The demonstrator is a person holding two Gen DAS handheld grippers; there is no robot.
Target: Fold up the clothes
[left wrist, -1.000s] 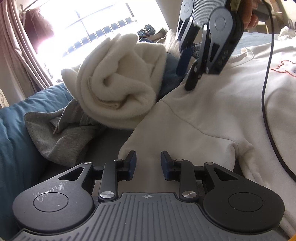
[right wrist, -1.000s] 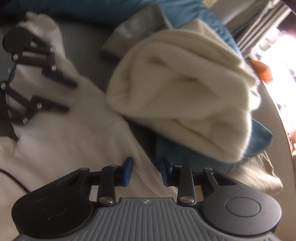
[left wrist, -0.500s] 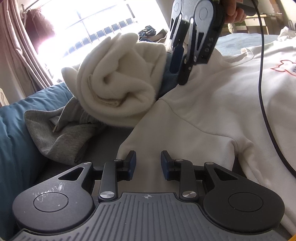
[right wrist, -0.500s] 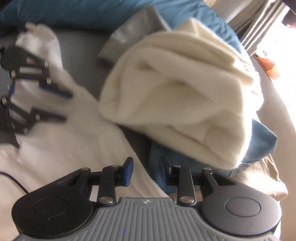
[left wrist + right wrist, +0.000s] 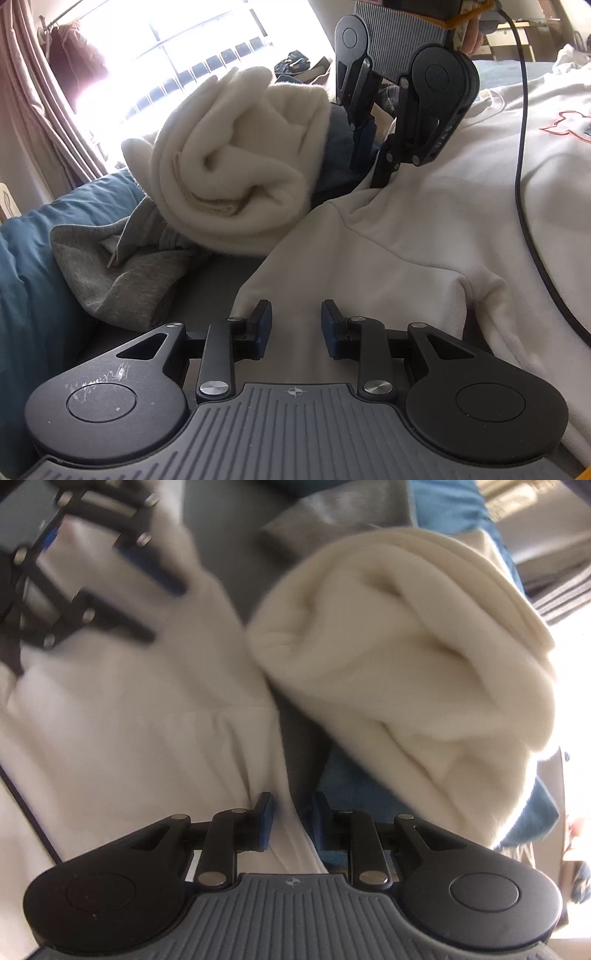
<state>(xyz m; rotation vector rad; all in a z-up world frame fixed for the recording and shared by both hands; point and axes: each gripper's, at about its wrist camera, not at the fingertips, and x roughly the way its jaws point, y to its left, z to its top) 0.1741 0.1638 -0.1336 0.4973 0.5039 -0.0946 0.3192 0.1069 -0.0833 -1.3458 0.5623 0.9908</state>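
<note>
While the white sweatshirt's (image 5: 424,236) sleeve runs from near to far, my left gripper (image 5: 295,321) straddles its near end, released; my right gripper (image 5: 291,812) straddles the far shoulder, also unclenched

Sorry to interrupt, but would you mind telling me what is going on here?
A person is folding a white sweatshirt on a bed. The left hand-held gripper is open over its sleeve end, and the right hand-held gripper is open at the shoulder edge. A rolled cream fleece lies alongside.
</note>
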